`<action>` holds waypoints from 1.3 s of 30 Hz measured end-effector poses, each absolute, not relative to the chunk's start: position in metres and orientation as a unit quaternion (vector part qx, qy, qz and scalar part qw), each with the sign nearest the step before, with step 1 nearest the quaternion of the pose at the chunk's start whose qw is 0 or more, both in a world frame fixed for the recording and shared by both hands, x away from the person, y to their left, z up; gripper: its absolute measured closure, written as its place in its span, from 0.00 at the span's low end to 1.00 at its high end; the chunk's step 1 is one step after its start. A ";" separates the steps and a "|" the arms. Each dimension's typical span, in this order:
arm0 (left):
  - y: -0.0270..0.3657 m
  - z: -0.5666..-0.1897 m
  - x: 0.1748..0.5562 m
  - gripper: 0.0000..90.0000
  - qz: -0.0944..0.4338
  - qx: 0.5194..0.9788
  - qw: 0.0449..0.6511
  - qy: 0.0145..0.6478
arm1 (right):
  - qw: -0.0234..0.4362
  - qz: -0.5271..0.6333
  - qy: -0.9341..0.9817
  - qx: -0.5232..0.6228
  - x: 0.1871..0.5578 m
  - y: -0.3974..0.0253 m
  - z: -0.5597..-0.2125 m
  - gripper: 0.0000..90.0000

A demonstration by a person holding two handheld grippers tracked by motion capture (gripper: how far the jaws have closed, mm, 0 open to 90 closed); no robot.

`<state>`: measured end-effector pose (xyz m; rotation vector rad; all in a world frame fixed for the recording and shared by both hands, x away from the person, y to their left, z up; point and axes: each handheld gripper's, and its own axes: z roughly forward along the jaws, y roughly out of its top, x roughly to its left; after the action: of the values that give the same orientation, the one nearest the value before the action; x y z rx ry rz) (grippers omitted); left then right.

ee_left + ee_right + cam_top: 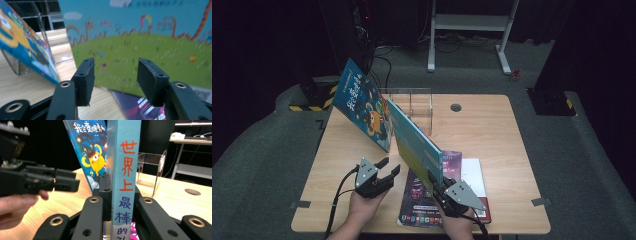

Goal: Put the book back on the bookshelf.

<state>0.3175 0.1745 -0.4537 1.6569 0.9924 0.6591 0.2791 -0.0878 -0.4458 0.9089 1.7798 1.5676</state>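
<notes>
At the far left of the wooden bench (492,130), seen from above, a dark blue picture book (362,104) stands tilted, leaning against a clear acrylic rack (412,102) near the back edge; its cover shows a yellow cartoon creature and white characters. Just in front of it, towards the near edge, the left gripper (388,167) hovers above the bench with its jaws spread apart and nothing between them; in its own view the two black pads (85,80) frame a blurred green and sky-blue book cover close ahead. To the right of that, a light blue book (414,145) is raised off the bench, tilted, its top end reaching back towards the rack; its lower end sits in the right gripper (439,186), clenched on it; in the right gripper view the jaws press on either side of the spine (125,182), which carries red and blue characters. Beneath the lifted book, a purple magazine (419,200) lies flat at the near edge; just right of it, and partly under it, lies a white book (474,172) with a red strip.
</notes>
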 end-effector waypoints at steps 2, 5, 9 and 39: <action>0.173 -0.448 0.319 0.54 0.278 0.689 0.526 0.413 | 0.294 0.590 0.668 0.346 0.279 -0.087 -0.446 0.90; 0.167 -0.441 0.326 0.55 0.286 0.686 0.523 0.417 | 0.290 0.590 0.666 0.354 0.278 -0.086 -0.446 0.90; 0.159 -0.444 0.337 0.60 0.287 0.696 0.504 0.424 | 0.290 0.587 0.669 0.353 0.275 -0.083 -0.446 0.90; 0.175 -0.433 0.330 0.58 0.280 0.667 0.546 0.422 | 0.267 0.559 0.701 0.353 0.264 -0.051 -0.460 0.86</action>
<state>0.3296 0.1754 -0.4331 1.5818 1.0004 0.6630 0.2638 -0.0513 -0.4598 0.9540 1.8923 1.5097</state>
